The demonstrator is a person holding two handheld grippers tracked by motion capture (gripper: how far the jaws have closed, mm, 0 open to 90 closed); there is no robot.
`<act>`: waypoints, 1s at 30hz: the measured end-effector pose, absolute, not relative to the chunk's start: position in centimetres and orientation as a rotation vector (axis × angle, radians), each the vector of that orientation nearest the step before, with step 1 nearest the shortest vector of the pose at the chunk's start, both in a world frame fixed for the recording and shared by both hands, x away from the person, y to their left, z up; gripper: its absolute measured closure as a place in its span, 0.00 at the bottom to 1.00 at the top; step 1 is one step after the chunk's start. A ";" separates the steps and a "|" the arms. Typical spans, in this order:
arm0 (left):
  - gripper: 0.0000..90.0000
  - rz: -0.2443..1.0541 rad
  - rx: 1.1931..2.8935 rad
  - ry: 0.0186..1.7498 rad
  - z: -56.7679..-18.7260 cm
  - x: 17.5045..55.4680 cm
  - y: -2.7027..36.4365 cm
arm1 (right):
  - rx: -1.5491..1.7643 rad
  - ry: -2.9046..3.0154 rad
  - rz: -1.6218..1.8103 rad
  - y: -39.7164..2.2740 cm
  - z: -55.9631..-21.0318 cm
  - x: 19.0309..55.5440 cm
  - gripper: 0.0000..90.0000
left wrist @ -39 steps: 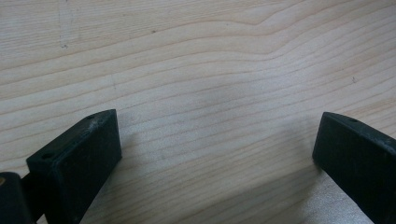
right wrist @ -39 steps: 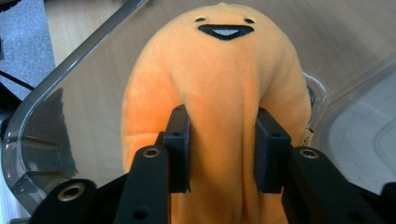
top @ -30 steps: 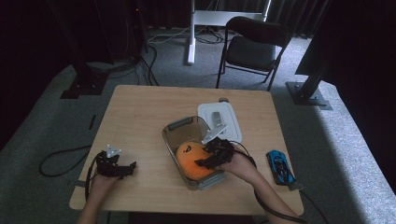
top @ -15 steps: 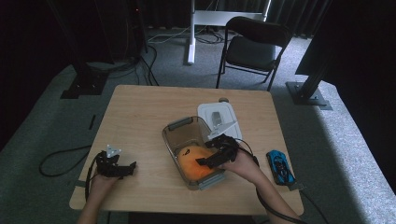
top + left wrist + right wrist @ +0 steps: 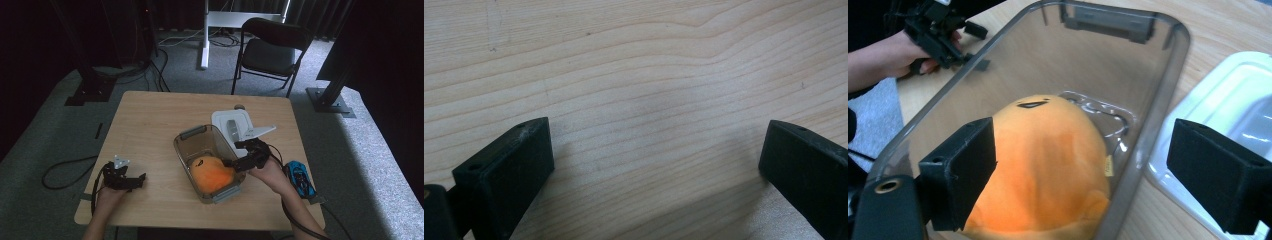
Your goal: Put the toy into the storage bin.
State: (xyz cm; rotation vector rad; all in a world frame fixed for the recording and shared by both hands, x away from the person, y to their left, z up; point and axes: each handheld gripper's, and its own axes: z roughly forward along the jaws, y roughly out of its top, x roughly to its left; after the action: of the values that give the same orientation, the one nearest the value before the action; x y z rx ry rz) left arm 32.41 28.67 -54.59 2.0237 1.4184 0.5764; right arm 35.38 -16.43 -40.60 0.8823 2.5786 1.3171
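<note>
An orange plush toy [image 5: 212,172] [image 5: 1048,165] lies in the near end of a clear grey bin [image 5: 181,150] [image 5: 1168,75] at the table's middle. My right gripper [image 5: 239,162] [image 5: 1083,150] hovers at the bin's right rim. Its jaws have just been opening and now stand wide apart, open, not touching the toy below them. One jaw is above the toy, the other past the bin's wall over the white lid [image 5: 227,120] [image 5: 1243,90]. My left gripper [image 5: 136,180] [image 5: 654,145] rests open on the table [image 5: 150,115] at the front left, with bare wood between its jaws.
A blue toy car [image 5: 299,177] sits near the table's right edge, close to the right wrist. The white lid lies just behind and to the right of the bin. A black chair [image 5: 272,50] and stand legs are on the floor beyond the table.
The right gripper has drawn back to the right, off the plush toy, and its jaws have spread. The toy stays in the bin. The left hand has not moved.
</note>
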 end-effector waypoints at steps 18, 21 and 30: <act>0.02 0.577 2.019 1.420 -54.6 32.4 28.6 | 1.043 2.464 1.276 -20.1 -42.0 35.8 0.11; 0.02 0.577 2.022 1.419 -54.6 32.4 28.7 | 1.081 2.440 1.253 -20.8 -42.5 35.9 0.11; 0.02 0.576 2.023 1.418 -54.6 32.4 28.7 | 1.166 2.358 1.248 -22.7 -43.6 35.5 0.11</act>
State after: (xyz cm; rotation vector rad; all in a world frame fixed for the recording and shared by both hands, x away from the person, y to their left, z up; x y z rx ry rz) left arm 32.40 28.67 -54.60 2.0234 1.4184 0.5765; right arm 35.51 -22.68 -43.58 1.1659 2.3582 1.2483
